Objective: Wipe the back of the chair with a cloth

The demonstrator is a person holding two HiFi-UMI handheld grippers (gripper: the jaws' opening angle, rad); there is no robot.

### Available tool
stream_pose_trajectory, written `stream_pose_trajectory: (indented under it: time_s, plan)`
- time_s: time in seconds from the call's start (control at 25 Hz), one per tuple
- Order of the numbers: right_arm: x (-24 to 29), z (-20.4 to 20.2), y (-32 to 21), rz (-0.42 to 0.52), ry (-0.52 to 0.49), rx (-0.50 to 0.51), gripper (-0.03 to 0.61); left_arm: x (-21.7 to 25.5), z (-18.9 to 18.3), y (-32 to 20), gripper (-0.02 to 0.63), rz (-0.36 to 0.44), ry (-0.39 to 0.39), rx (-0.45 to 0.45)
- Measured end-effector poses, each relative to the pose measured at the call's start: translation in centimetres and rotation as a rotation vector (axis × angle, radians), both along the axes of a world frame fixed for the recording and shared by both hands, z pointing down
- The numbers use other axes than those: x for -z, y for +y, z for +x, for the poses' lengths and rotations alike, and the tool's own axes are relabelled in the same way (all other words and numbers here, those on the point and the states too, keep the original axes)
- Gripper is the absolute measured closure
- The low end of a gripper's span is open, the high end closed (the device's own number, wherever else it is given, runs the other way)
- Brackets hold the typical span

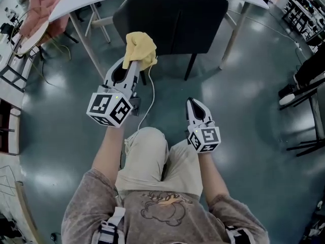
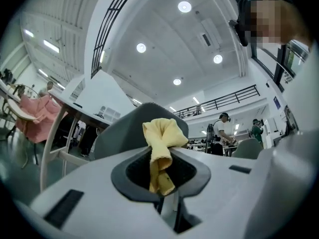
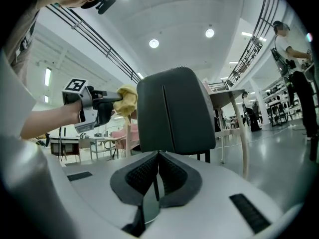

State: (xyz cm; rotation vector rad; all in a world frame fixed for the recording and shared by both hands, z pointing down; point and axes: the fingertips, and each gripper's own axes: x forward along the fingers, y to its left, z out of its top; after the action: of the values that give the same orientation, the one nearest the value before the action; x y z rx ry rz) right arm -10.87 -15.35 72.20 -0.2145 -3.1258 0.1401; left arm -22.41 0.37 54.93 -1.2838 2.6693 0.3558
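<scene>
Grips yellow cloth (image 1: 140,47) in left gripper (image 1: 133,65) by left edge of chair back (image 1: 175,22), contact unclear, keeps right gripper (image 1: 196,104) closed, empty, low; looks barely started, nearly whole back left to wipe.

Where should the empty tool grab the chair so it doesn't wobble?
Probably the backrest, on its right side edge, coming from the right. It's a thin upright panel, so jaws can straddle it. The right tool, shut and empty, is on that side; the left tool holds the cloth at the left.
</scene>
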Motion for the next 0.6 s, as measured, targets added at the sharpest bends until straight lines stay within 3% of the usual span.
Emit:
stream_pose_trajectory:
  time_s: [0.24,0.6]
  plan:
    - [0.6,0.3,-0.7,0.001,-0.011,-0.002,0.552,4.6,-3.3,1.8,0.552,-0.029,-0.106,0.107]
    - [1.5,-0.7,0.6,0.016,-0.016,0.012,0.552,6.9,-7.3,2.5,0.552,-0.063,-0.138,0.156]
